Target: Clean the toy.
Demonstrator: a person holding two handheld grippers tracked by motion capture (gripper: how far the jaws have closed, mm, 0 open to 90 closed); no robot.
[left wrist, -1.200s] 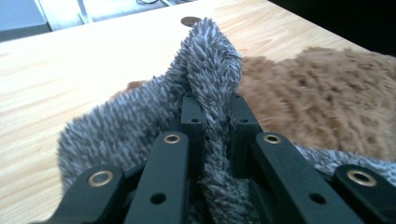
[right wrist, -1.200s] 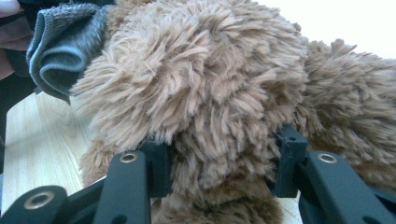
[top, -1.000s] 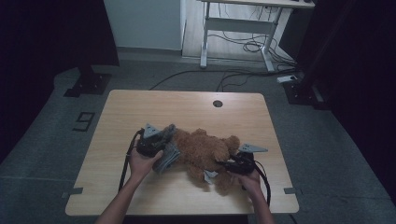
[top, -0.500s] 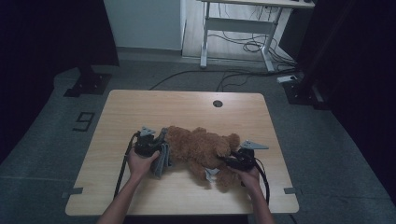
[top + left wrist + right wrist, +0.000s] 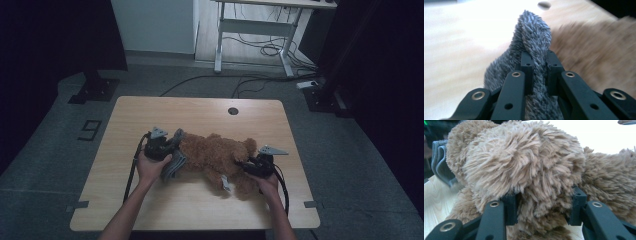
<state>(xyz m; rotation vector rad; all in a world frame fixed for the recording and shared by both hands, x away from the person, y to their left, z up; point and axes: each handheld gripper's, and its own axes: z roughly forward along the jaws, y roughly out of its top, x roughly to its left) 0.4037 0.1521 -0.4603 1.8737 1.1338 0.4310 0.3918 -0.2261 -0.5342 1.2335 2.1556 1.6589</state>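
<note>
A brown teddy bear [image 5: 220,157] lies on its side near the middle of the wooden table [image 5: 200,112], stretched from left to right in the high view. At its left end there is a grey cloth [image 5: 175,159], fuzzy and folded into thick layers, touching the bear. The left gripper [image 5: 167,146] is at this end, held by the person's left hand [image 5: 150,167]. In the left gripper view its two black jaws stand very close together and pinch a narrow fold of the grey cloth [image 5: 534,50], which rises upright between them and goes above their tips; the brown fur of the bear [image 5: 599,55] is just behind, at the right of that view, a little blurred. The right gripper [image 5: 247,167] is at the other end of the bear, held by the right hand [image 5: 267,182]. In the right gripper view its jaws are partly apart and press on a thick part of the bear [image 5: 529,170] from both sides, so the fur bulges over them; which part of the bear this is, I cannot tell. Behind the bear in that view, at the left edge, the grey cloth [image 5: 440,161] shows its folded edges. A dark round hole [image 5: 232,110] is in the table top, beyond the bear and well apart from it. A cable [image 5: 131,170] trails from the left gripper along the forearm to the near edge of the table.
</note>
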